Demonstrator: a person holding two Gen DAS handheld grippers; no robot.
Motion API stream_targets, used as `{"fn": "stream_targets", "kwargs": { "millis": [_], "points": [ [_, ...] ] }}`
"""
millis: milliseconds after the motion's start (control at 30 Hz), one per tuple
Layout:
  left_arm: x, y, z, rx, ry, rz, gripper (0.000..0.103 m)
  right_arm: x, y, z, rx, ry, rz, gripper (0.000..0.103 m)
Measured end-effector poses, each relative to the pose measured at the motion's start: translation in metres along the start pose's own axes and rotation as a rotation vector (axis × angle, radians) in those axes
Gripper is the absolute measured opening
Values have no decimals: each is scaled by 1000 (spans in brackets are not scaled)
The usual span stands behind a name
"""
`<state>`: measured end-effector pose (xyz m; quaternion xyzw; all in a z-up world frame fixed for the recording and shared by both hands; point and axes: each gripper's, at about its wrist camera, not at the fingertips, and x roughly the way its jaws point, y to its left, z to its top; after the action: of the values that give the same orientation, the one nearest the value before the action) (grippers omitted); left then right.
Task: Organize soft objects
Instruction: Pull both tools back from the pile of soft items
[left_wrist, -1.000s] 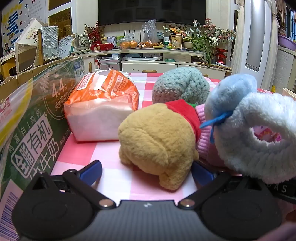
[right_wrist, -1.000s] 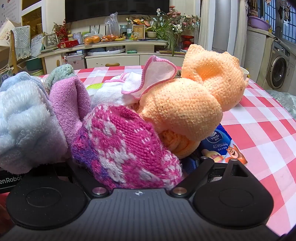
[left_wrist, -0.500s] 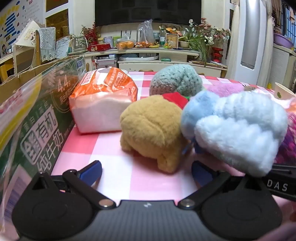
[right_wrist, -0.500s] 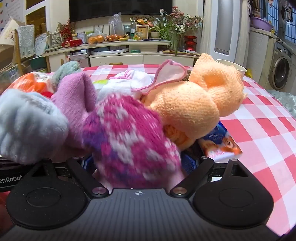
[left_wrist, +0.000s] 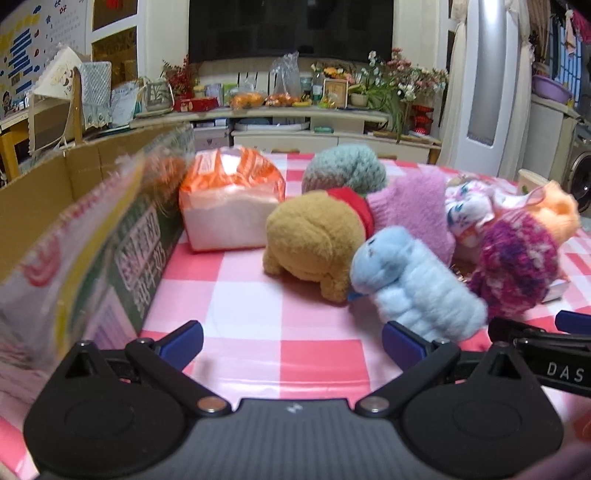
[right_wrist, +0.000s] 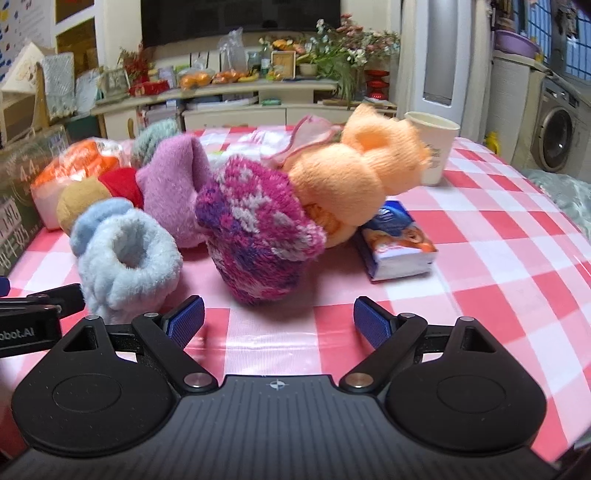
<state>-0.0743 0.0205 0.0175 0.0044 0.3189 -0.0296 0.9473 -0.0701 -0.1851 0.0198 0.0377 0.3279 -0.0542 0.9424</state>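
**Soft items clustered mid-desk; neither gripper loaded**

Checked desk (right_wrist: 480, 236): soft pile near centre. Orange knit (right_wrist: 343, 177) largest, then magenta knit hat (right_wrist: 258, 236), then pale blue fluffy roll (right_wrist: 125, 254). Judged light, squashy, non-slip; best pinched across bulk or cuff. Left hand-held gripper (left_wrist: 291, 343) and right hand-held gripper (right_wrist: 279, 323) both spread wide, holding nothing.

The left gripper (left_wrist: 291, 341) has its jaws spread wide over the pink checked tablecloth (left_wrist: 258, 295), nothing between them. A fluffy light blue sock (left_wrist: 413, 284) lies just ahead of its right finger, beside a tan plush toy (left_wrist: 314, 240). A cardboard box (left_wrist: 74, 206) stands to its left.
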Motion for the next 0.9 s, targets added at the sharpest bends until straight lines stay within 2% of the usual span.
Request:
{"fn": "stream_targets", "kwargs": {
  "millis": [233, 400, 633, 900],
  "points": [
    [-36, 5, 6, 13, -39, -24, 102, -24, 3, -7, 26, -43, -8, 103],
    [-63, 13, 11, 32, -73, -18, 102, -42, 11, -8, -7, -88, -25, 103],
    [-96, 36, 17, 25, -113, 22, 102, -57, 32, -8, -62, -125, -5, 103],
    [-126, 74, 19, -8, -147, 79, 102, -82, 55, 0, -120, -180, 59, 103]
  ]
}}
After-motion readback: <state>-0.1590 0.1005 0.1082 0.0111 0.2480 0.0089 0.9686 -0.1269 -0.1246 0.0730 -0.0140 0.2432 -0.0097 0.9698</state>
